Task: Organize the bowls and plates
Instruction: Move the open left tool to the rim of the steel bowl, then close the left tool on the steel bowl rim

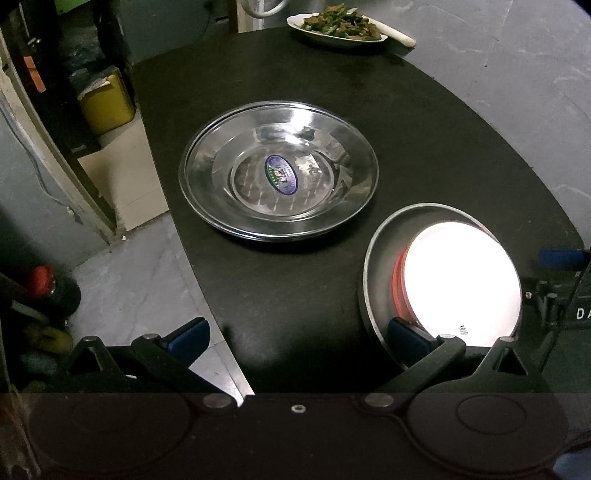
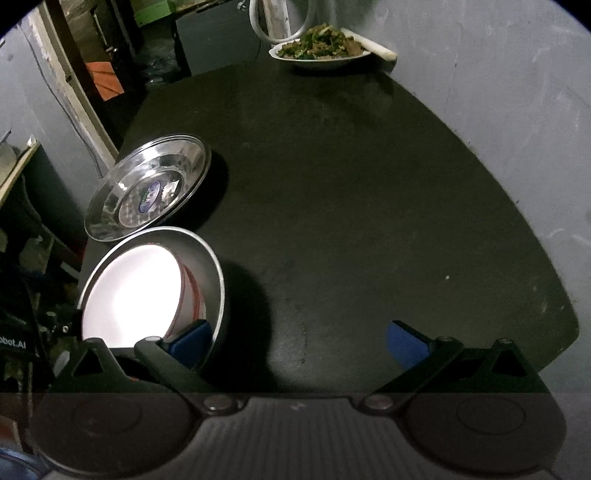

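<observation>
Claws first: my left gripper [image 1: 295, 341] and right gripper [image 2: 297, 341] both gape wide, empty, flanking the nested bowls [image 1: 443, 284] at the table's [image 1: 424, 155] near edge. Steel plates [image 1: 279, 171] sit stacked just beyond. Sorting looks nearly done, I judge; the food dish [image 1: 338, 24] remains. Glare hides the inner bowl's interior.

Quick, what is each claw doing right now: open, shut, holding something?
Left gripper: open, holding nothing.
Right gripper: open, holding nothing.
</observation>
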`<state>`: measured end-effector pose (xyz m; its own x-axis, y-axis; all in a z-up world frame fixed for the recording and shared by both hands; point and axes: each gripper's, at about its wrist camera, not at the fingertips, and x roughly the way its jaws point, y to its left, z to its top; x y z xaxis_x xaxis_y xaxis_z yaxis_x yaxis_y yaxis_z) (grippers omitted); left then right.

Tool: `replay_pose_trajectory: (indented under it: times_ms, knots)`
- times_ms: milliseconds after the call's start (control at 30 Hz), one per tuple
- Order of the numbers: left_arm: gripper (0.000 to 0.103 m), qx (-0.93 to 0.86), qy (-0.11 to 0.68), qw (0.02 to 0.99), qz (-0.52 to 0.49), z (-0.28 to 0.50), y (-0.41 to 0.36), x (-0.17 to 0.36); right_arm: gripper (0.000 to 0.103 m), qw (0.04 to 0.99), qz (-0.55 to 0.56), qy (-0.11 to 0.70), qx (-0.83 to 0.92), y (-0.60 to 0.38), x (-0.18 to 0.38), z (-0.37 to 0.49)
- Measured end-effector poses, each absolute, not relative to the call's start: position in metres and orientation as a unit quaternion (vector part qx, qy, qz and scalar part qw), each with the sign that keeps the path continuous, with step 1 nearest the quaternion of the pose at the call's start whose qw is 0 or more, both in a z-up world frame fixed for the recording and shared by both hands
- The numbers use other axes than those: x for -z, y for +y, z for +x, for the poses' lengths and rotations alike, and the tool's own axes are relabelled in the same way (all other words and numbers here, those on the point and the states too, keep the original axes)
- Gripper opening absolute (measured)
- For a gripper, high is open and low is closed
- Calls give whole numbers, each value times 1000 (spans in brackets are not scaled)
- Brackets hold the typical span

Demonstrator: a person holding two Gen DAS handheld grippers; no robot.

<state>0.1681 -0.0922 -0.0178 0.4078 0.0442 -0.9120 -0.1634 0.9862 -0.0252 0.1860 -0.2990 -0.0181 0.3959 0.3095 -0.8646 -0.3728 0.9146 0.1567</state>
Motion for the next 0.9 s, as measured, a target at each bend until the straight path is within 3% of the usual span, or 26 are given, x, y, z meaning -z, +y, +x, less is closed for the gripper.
replay_pose_trajectory:
  times_ms: [67,167,267,367,433,567,633,700,800,900]
  knots:
    - [98,-58,537,840,-52,167,-94,16,102,832,-19,515,-206,-301,20,188]
    - [93,-55,536,840,-58,166,-94,15,93,832,-7,510,-218,-304,21,186]
    - [82,-45,533,841,-82,165,-92,14,84,826,22,511,-235,-310,22,186]
    - [70,-34,532,840,-104,166,-90,13,83,819,37,519,-241,-313,22,188]
    - [56,-25,529,840,-121,166,-89,13,81,817,42,521,-245,-315,22,189]
    - [36,-7,520,841,-150,165,-91,13,72,815,42,520,-252,-315,19,187]
    - [22,6,516,843,-155,166,-92,12,64,814,40,521,-256,-314,16,185]
    - [15,18,511,844,-160,166,-94,12,49,811,43,519,-267,-312,13,185]
    - [14,17,507,846,-162,168,-95,12,36,805,49,520,-281,-308,11,185]
    - [14,16,505,847,-168,168,-94,13,31,803,45,520,-287,-305,9,185]
